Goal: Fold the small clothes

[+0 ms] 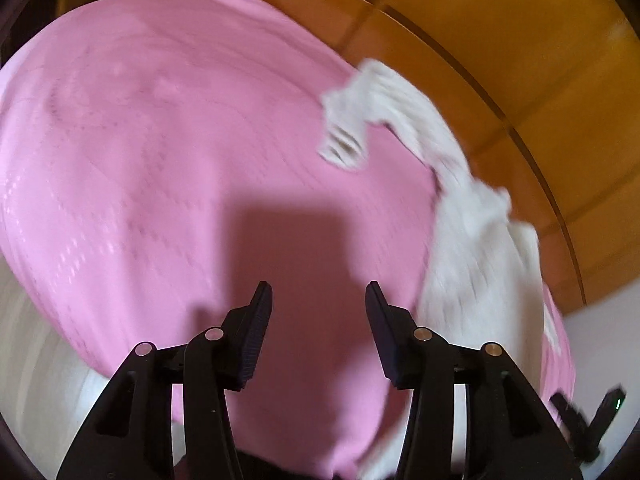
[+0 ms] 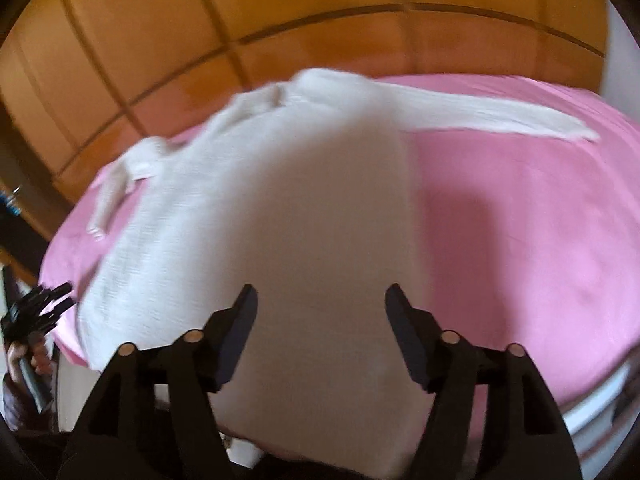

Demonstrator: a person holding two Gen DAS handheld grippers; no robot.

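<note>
Left wrist view: left gripper (image 1: 319,296) over the pink bed sheet (image 1: 168,160), fingers (image 1: 256,332) apart, nothing between them, only sheet and the gripper's own shadow showing in the gap. White knit sweater (image 1: 476,248) lies on the sheet to the right of the gripper, running along the far right edge of the bed. One sleeve (image 1: 352,120) reaches up and left, its ribbed cuff lying on the pink. Frame is motion-blurred, knit detail soft. Orange wooden headboard panels (image 1: 500,60) behind the bed. Bottom right corner: the right gripper (image 1: 588,416) shows as a dark shape beside the sweater's near end, too blurred to read its fingers here. White mattress side (image 1: 36,360) visible lower left, under the sheet.

Right wrist view: right gripper (image 2: 320,300) directly above the sweater (image 2: 260,220), fingers (image 2: 236,332) wide apart, not clamped on anything; the sweater body fills the gap between them. Cannot tell whether the fingertips touch the fabric. Sweater spread flat on the bed sheet (image 2: 520,240), body running from near edge toward the headboard (image 2: 320,20). One sleeve (image 2: 500,116) stretched straight out to the right across the pink, the other sleeve (image 2: 116,184) bent down on the left. Left gripper (image 2: 36,312) at the far left edge, next to the sweater's left side, held in a hand (image 2: 36,360); heavy blur there.
</note>
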